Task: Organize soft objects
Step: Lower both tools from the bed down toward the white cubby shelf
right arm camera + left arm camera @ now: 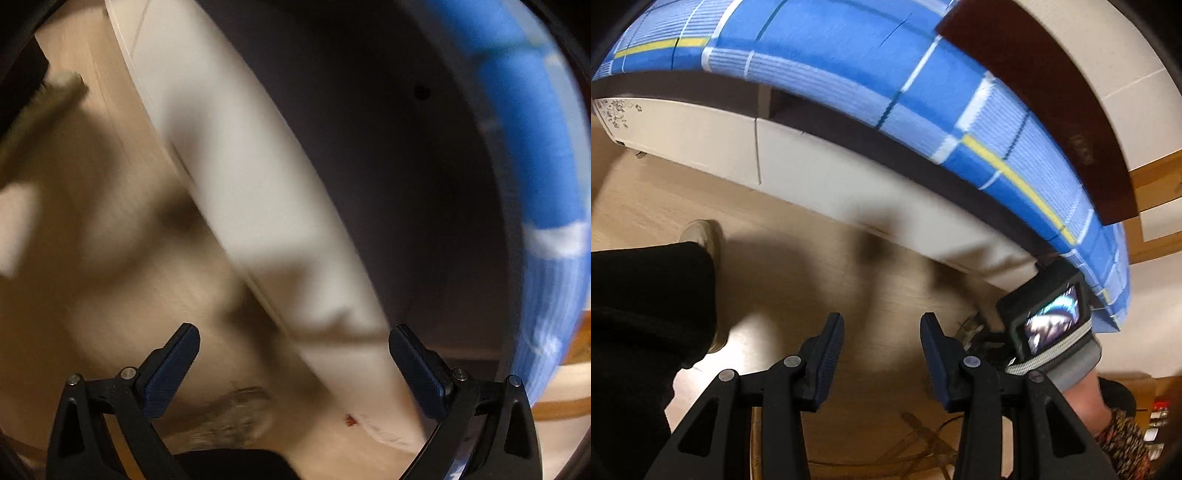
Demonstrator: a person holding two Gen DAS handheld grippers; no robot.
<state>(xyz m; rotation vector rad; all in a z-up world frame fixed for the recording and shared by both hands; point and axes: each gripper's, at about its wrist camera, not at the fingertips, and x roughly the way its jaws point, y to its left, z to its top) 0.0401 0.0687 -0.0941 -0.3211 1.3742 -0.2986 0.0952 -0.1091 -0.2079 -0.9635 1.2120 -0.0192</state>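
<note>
Both tools are empty. The left hand-held gripper (882,341) hangs over the wooden floor (798,266) with its jaws a narrow gap apart. The right hand-held gripper (294,360) is spread wide, also above the floor. Beyond them stands the bed, its pale side panel (827,166) nearest. On top lies the blue checked blanket (820,48), running lengthwise along the bed, up and ahead of both tools. The right one looks nearer to the bed. No other soft thing shows.

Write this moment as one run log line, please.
left gripper: open, holds nothing | right gripper: open, holds nothing | blue plaid cover: on bed | both views blurred
</note>
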